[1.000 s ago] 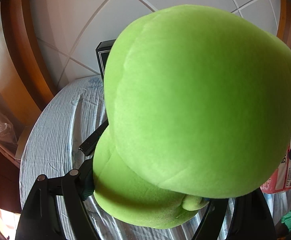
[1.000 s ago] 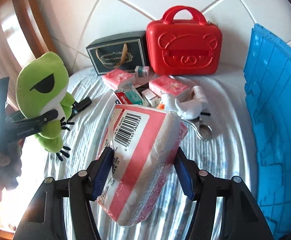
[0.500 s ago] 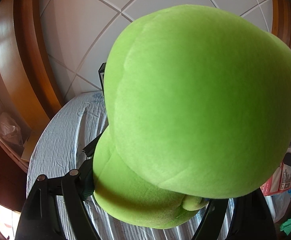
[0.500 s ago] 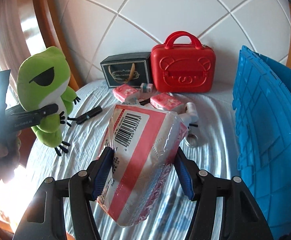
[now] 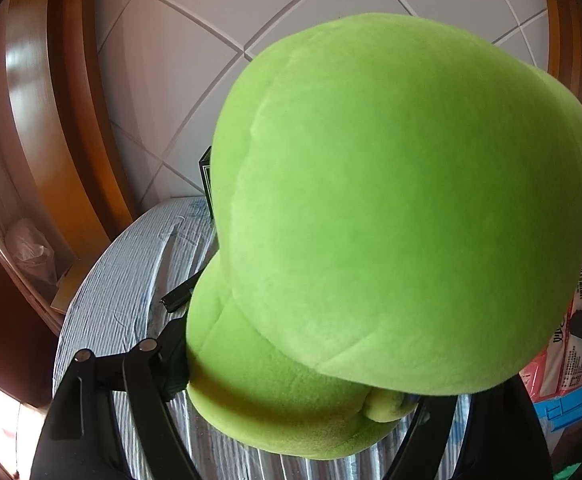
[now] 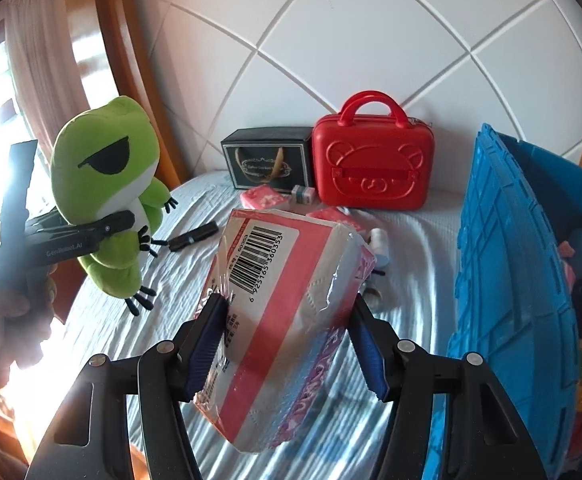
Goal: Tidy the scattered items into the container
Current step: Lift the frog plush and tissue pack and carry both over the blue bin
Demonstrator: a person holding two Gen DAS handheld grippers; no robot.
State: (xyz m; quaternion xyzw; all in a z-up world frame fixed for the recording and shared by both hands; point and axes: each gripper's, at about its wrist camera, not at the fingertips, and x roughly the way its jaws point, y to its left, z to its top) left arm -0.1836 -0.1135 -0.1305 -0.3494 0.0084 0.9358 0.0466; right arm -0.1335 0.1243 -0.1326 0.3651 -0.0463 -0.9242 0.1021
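Observation:
A green frog plush (image 5: 391, 208) fills the left wrist view from behind, and my left gripper (image 5: 299, 392) is shut on its body. In the right wrist view the same frog (image 6: 107, 184) hangs above the bed's left side, clamped in the left gripper (image 6: 103, 228) held by a hand (image 6: 7, 312). My right gripper (image 6: 287, 344) is shut on a pink and white tissue pack (image 6: 287, 312), held up over the bed. The blue crate (image 6: 511, 260) stands open at the right with a few items inside. Its corner (image 5: 571, 412) and the tissue pack (image 5: 571, 344) show at the left view's right edge.
On the striped sheet (image 6: 411, 280) lie small pink packs (image 6: 263, 199), a black stick-like item (image 6: 193, 237), a white toy (image 6: 379, 244) and a tape roll (image 6: 373, 298). A red bear case (image 6: 373, 168) and a black box (image 6: 267, 160) stand against the padded headboard. A wooden frame (image 6: 131, 80) rises at the left.
Both grippers have risen with their loads. The bed items look smaller and farther off, more headboard shows, and the crate's inside has come into the right wrist view.

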